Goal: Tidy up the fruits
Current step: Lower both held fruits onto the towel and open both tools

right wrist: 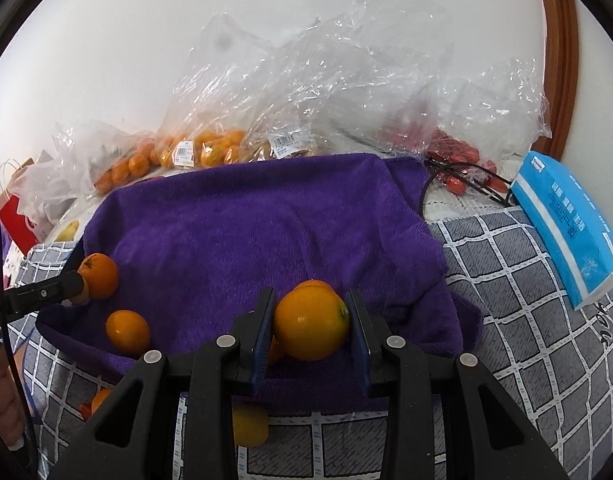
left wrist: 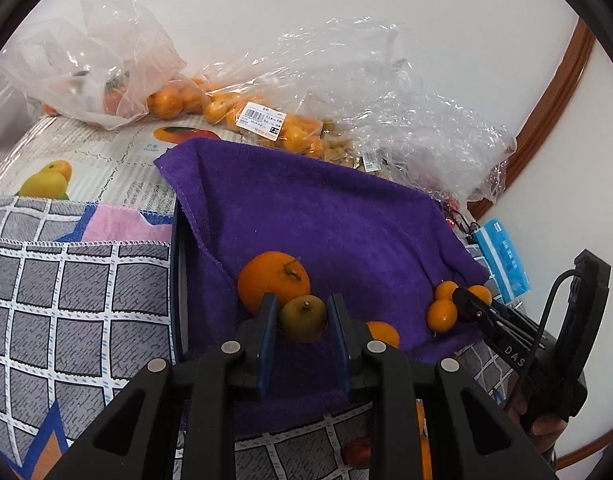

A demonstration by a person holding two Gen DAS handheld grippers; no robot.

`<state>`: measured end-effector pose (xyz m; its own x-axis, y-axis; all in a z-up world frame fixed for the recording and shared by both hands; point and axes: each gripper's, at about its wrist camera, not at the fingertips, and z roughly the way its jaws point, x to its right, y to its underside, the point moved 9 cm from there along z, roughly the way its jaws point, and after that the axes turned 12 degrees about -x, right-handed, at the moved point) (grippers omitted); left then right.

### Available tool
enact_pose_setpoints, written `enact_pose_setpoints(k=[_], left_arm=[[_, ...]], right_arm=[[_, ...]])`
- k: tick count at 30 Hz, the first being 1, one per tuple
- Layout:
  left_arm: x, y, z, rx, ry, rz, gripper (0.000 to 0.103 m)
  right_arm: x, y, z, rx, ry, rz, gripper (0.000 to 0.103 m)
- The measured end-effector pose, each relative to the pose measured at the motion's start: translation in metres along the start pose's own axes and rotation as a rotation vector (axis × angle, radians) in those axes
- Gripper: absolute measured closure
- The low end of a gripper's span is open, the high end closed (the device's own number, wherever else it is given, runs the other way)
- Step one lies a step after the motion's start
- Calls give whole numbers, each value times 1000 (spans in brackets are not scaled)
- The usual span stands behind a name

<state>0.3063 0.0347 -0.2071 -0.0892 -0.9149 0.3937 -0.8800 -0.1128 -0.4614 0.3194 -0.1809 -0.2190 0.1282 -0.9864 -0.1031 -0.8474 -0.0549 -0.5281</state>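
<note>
On the purple terry towel (left wrist: 306, 216), the left gripper (left wrist: 302, 318) clasps a greenish-yellow citrus (left wrist: 302, 317) and the right gripper (right wrist: 311, 322) a glossy orange kumquat (right wrist: 311, 324); either round fruit may squirt out at six o'clock if squeezed off-centre.

You are working in a home: beyond your fingers lie clear shop bags of oranges (left wrist: 174, 100) with price labels (left wrist: 261, 119), a purple towel (right wrist: 246, 232) over a checked tablecloth (right wrist: 526, 320), and right of them a blue tissue pack (right wrist: 566, 224) against a white wall (right wrist: 106, 40).
</note>
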Motion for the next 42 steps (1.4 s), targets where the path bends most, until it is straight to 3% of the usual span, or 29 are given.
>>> enact_pose_setpoints(k=[23,42], left_arm=[[-4,-1,0,4,-31,-8,80],[-9,-6,-8,26,16,-45,79]], right_arm=[[1,1,0,8,30,-13,68],[4,3,-1,-5,42,-18,68]])
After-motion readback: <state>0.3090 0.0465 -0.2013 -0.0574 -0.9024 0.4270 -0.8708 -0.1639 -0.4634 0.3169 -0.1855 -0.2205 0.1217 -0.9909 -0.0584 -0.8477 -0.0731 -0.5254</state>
